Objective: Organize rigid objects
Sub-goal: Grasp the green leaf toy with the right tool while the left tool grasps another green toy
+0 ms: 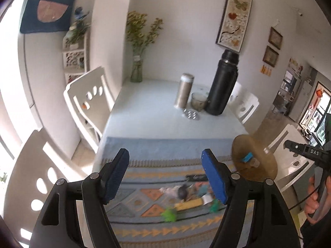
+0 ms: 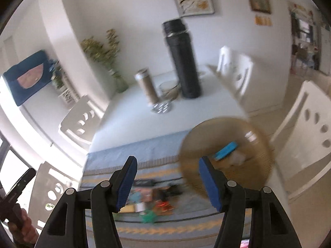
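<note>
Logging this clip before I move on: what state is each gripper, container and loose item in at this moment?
Left gripper: open, holding nothing.
Right gripper: open, holding nothing.
Black flask: upright, cap on.
Tan bottle: upright, lid on.
Glass jar: upright, no lid.
Woven basket: holds a blue block.
Small toys: piled loose on the patterned cloth.
Vase: upright, holding flowers.

- my gripper pads (image 1: 214, 177) are bright blue
- near runner (image 1: 144, 198): grey-blue, orange triangles
- tan ribbed basket (image 2: 227, 155), right
- far flask (image 1: 223, 84): matte black
- tablecloth (image 1: 149, 111) pale blue
</note>
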The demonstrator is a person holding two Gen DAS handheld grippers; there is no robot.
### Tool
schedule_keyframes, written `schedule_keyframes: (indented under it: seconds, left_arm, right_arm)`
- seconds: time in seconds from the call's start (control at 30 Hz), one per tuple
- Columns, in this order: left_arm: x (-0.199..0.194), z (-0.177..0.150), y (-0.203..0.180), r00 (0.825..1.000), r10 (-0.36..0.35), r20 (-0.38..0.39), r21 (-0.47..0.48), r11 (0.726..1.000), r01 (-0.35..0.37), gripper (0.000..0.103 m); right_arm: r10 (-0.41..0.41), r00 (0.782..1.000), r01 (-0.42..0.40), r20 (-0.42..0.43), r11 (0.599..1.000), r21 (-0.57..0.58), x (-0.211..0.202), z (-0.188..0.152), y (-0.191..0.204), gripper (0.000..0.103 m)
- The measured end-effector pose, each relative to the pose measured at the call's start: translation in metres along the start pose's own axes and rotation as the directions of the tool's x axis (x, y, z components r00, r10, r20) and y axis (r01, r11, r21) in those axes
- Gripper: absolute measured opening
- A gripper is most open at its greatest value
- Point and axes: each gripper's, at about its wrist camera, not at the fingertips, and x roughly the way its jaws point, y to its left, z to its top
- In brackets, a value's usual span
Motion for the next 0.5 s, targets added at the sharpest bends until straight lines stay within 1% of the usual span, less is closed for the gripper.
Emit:
schedule_keyframes:
  seconds: [0.07,0.1,0.13,0.17,0.2,0.23,0.27,0.3,0.33,0.37,0.4,0.43,0.5]
  left_arm:
    - [0.01,-0.012,0.013,0.999,-0.002,-0.051,-0.008,1.0,0.001,0.073]
    - [0.02,-0.021,0.02,0.996,-0.009,-0.087,-0.016,1.0,0.008,0.073]
    - [0.027,-0.029,0.023,0.993,-0.019,-0.116,-0.021,1.0,0.017,0.073]
    - [0.039,-0.038,0.027,0.987,-0.029,-0.158,-0.025,0.999,0.026,0.073]
    - [0.05,-0.047,0.028,0.98,-0.041,-0.195,-0.025,0.999,0.036,0.073]
    - [0.064,-0.058,0.03,0.97,-0.06,-0.235,-0.023,0.998,0.056,0.073]
    - [0.079,-0.069,0.031,0.958,-0.078,-0.277,-0.028,0.997,0.073,0.073]
    - [0.093,-0.081,0.03,0.942,-0.096,-0.323,-0.035,0.995,0.09,0.073]
    - [0.109,-0.093,0.027,0.921,-0.111,-0.374,-0.034,0.994,0.105,0.072]
    - [0.121,-0.103,0.023,0.905,-0.116,-0.409,-0.026,0.993,0.116,0.072]
    - [0.13,-0.111,0.019,0.894,-0.12,-0.431,-0.016,0.992,0.125,0.072]
    - [0.139,-0.119,0.014,0.88,-0.122,-0.459,-0.007,0.991,0.133,0.072]
    - [0.149,-0.132,0.004,0.857,-0.137,-0.497,0.001,0.987,0.158,0.072]
  right_arm:
    - [0.058,0.994,-0.055,-0.091,0.998,0.036,0.028,-0.022,0.02,0.063]
    - [0.097,0.983,-0.088,-0.159,0.994,0.063,0.047,-0.039,0.031,0.063]
    - [0.117,0.971,-0.103,-0.207,0.992,0.078,0.061,-0.054,0.04,0.063]
    - [0.118,0.961,-0.1,-0.252,0.992,0.083,0.076,-0.07,0.046,0.063]
    - [0.097,0.941,-0.078,-0.323,0.994,0.072,0.097,-0.093,0.057,0.063]
    - [0.089,0.923,-0.07,-0.374,0.996,0.063,0.109,-0.108,0.063,0.063]
    - [0.088,0.894,-0.07,-0.44,0.996,0.056,0.126,-0.126,0.068,0.063]
    - [0.086,0.851,-0.064,-0.518,0.996,0.061,0.146,-0.147,0.071,0.063]
    - [0.086,0.828,-0.057,-0.554,0.996,0.07,0.154,-0.158,0.068,0.063]
    - [0.091,0.799,-0.048,-0.595,0.995,0.088,0.164,-0.168,0.065,0.063]
    - [0.089,0.786,-0.031,-0.612,0.994,0.106,0.17,-0.173,0.059,0.063]
    - [0.081,0.787,-0.018,-0.611,0.994,0.109,0.17,-0.173,0.054,0.063]
    - [0.023,0.809,0.03,-0.588,0.996,0.08,0.171,-0.169,0.043,0.063]
